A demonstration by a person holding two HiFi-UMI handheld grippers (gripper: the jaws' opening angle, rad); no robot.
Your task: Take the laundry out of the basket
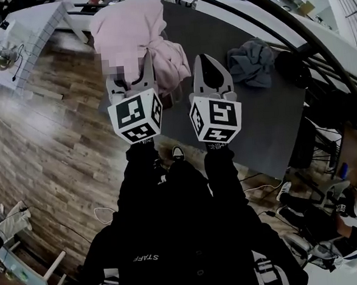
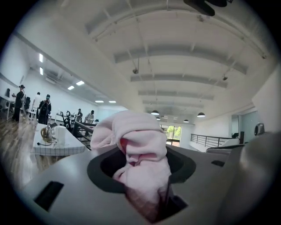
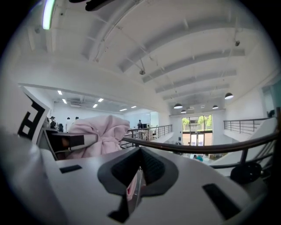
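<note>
A pale pink garment (image 1: 131, 29) hangs bunched in the air over the near left corner of a dark table (image 1: 274, 120). My left gripper (image 1: 138, 76) is shut on it; in the left gripper view the pink cloth (image 2: 140, 145) bulges up from between the jaws of the left gripper (image 2: 147, 178). Close to its right, my right gripper (image 1: 208, 66) has its jaws together. In the right gripper view a thin pink fold (image 3: 131, 189) is pinched in the right gripper (image 3: 138, 176), and the rest of the garment (image 3: 103, 132) shows at the left. No basket is in view.
A crumpled grey garment (image 1: 252, 62) lies on the table's far side. A black curved railing (image 1: 318, 44) runs behind the table. Wooden floor (image 1: 51, 148) is at the left, a white counter (image 1: 33, 30) at the far left, and a seated person (image 1: 331, 232) at the lower right.
</note>
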